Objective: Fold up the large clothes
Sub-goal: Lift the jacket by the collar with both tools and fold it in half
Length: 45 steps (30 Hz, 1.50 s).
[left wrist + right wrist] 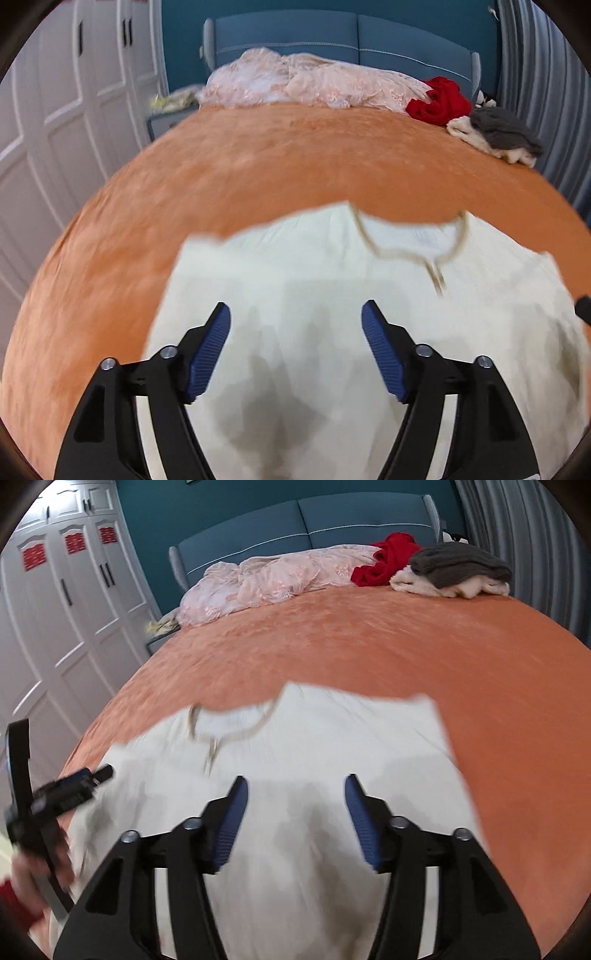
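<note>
A cream-white garment (pixel 295 280) with a beige-trimmed neckline (pixel 413 251) lies spread flat on the orange bedspread (pixel 258 158), neckline toward the headboard. My left gripper (pixel 295 314) is open and empty above the garment's left half. My right gripper (pixel 295 790) is open and empty above its right half (pixel 332 738). The neckline (pixel 229 723) shows left of centre in the right wrist view. The left gripper's body, held in a hand, shows at the left edge of the right wrist view (pixel 44 801).
At the head of the bed lie a pink lace quilt (pixel 314 81), a red garment (pixel 439 99) and a grey-and-cream pile (pixel 498 136). White wardrobe doors (pixel 55 110) stand to the left, a grey curtain (pixel 546 92) to the right. Blue headboard (pixel 303 528) behind.
</note>
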### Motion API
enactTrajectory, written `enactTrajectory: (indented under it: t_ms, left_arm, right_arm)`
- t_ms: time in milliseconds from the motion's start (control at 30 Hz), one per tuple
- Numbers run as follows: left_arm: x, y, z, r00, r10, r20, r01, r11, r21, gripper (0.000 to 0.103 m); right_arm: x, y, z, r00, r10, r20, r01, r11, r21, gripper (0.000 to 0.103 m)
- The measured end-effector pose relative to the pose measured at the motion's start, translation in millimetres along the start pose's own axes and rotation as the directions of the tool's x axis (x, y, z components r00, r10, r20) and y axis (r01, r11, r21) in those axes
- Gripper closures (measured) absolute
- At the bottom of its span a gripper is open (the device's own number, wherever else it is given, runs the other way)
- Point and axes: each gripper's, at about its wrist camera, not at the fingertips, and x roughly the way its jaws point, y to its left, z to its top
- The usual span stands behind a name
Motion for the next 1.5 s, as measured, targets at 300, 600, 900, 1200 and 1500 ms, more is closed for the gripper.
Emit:
enactTrajectory:
  t_ms: [300,600,900,1200,1500]
  left_arm:
    - [-113.6,100.0,-137.3,0.975,-0.122,-0.186,0.072,0.965,-0.252,0.024]
    - [-145.2,142.0,-219.7,0.951,-0.244,-0.188,0.115,0.848,-0.518,0.024]
    - [-137.5,115.5,-212.7,0.931,-0.303,-0.205,0.162,0.844,-0.511,0.077]
    - [-214.9,109.8,-202.4,0.944,-0.298,-0.144,0.212,0.879,-0.427,0.096]
    - [-352.1,120.9,-301.0,0.918,-0.245,-0.313,0.158,0.948,-0.277,0.096]
  right_arm:
    - [-155.9,-94.4,-132.5,0.992,-0.008,-0.128,0.032,0.983,0.183,0.029]
    - [-186.8,-125.3,-228.0,0.971,0.128,-0.2,-0.03,0.901,0.433,0.028]
    - [-157.0,-96.8,-218.6,0.97,0.183,-0.16,-0.088,0.879,0.469,0.063]
    - [-223.3,-79.1,-192.2,0.965,0.207,-0.162,-0.147,0.936,0.319,0.098]
    - [-345.1,-70.7,-264.7,0.853,0.193,-0.484,-0.138,0.979,0.148,0.098]
